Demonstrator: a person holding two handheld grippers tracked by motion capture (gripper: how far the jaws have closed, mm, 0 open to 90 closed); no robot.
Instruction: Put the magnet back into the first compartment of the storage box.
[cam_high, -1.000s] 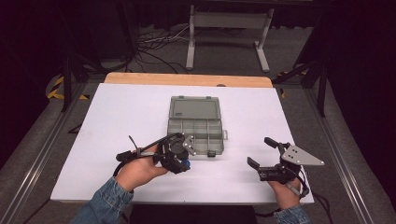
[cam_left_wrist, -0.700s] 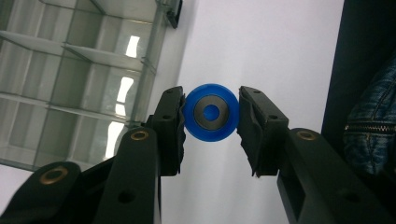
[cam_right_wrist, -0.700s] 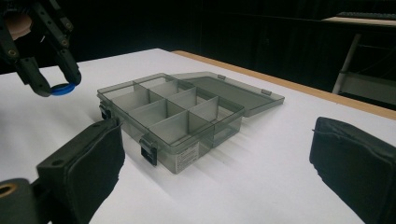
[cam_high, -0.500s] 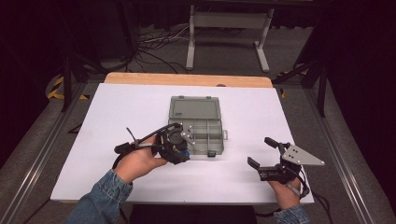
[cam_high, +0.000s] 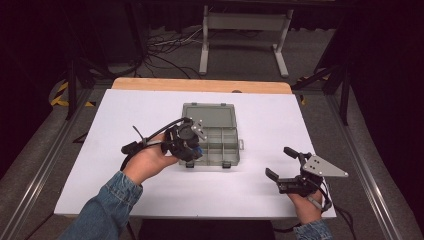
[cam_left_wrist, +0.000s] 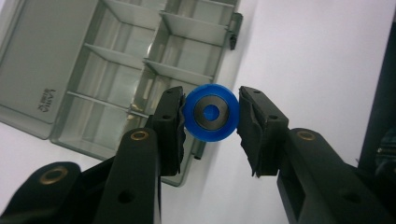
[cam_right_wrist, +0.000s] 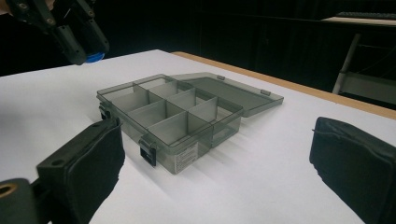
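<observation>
A blue ring (cam_left_wrist: 210, 112) with a dark metal centre is being held between the two black jaws of the left gripper (cam_left_wrist: 210, 116), the pads pressing on its left and right edges and closed as far as the ring allows. In the high view the left gripper (cam_high: 186, 141) is being held above the near left corner of the open organiser box (cam_high: 215, 145), and the ring is hanging over that part of the box, clear of the bench (cam_high: 150, 107). The right gripper (cam_high: 282, 162) is being held near the bench's near right corner, its jaws being kept wide apart with nothing between them.

Small raised lettering is being shown on the box's lid (cam_left_wrist: 49, 95), too small to be read. A white label (cam_right_wrist: 186, 156) on the box's front wall is likewise unreadable.

One ring, one box and two grippers are being counted; nine compartments are being shown in the box in the right gripper view.
</observation>
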